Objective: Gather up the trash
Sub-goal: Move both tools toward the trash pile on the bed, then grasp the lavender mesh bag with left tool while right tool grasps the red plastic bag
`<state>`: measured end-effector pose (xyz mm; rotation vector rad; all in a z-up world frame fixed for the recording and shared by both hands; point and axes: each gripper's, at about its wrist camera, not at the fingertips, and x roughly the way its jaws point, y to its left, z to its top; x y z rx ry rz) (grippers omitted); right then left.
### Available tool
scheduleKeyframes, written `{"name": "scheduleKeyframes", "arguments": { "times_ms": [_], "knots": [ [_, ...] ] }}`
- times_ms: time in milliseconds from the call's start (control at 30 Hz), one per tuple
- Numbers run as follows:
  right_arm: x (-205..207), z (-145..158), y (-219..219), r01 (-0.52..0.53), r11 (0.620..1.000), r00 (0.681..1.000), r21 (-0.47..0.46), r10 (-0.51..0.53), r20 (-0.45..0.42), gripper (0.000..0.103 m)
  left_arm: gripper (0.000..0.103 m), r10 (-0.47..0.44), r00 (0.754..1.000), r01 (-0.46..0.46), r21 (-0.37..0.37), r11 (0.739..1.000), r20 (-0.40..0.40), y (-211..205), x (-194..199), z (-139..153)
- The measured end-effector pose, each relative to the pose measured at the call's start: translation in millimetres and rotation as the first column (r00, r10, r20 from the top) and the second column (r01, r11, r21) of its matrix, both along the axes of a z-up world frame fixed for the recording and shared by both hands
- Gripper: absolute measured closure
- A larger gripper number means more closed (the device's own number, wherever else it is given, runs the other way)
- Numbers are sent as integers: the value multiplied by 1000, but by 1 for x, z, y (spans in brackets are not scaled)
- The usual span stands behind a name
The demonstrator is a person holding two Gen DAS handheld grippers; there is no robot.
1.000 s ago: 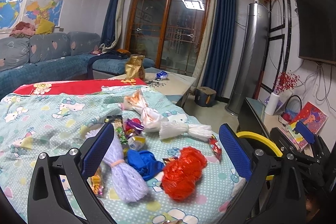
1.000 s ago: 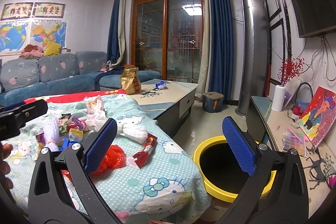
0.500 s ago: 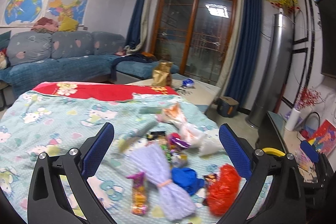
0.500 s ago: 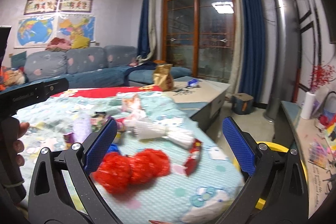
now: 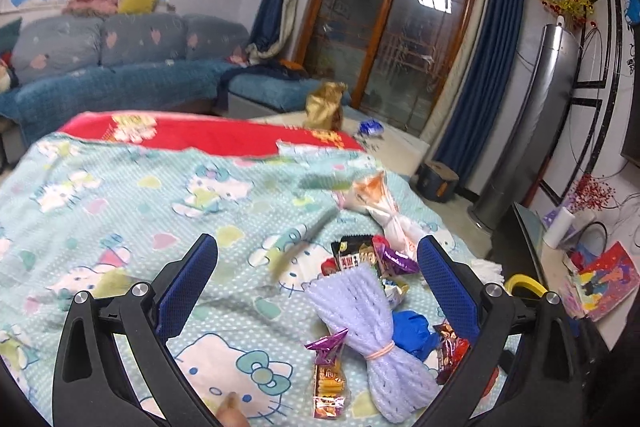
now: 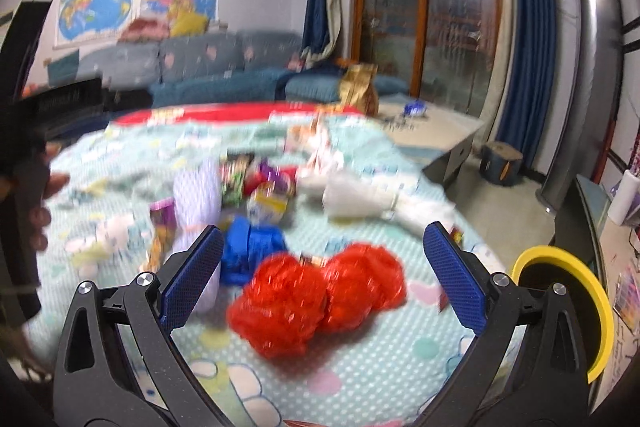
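Trash is strewn on a bench: red mesh [image 6: 316,297] between the spread right claw [image 6: 322,269]; lilac mesh [image 5: 370,331] inside the spread left claw [image 5: 318,283].

Soft printed cloth cover [image 5: 120,211]; glossy foil snack wrapper [image 5: 329,375]; lavender foam net [image 5: 368,331]; crinkly red mesh [image 6: 316,299].
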<state>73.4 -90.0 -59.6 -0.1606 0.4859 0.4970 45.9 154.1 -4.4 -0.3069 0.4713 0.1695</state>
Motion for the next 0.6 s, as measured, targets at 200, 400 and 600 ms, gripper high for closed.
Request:
{"name": "scheduleKeyframes", "arguments": {
  "times_ms": [200, 400, 600],
  "knots": [
    [7, -16, 5, -16, 999, 997, -34, 13, -75, 11, 7, -90, 989, 78, -103, 992, -118, 6, 33, -26],
    [12, -30, 10, -52, 998, 987, -45, 44, -153, 26, 7, -174, 965, 141, -173, 975, -196, -2, 61, -48],
    [15, -32, 3, -54, 998, 981, -22, 49, -190, 49, 32, -199, 946, 145, -217, 965, -254, -2, 74, -59]
  ]
}}
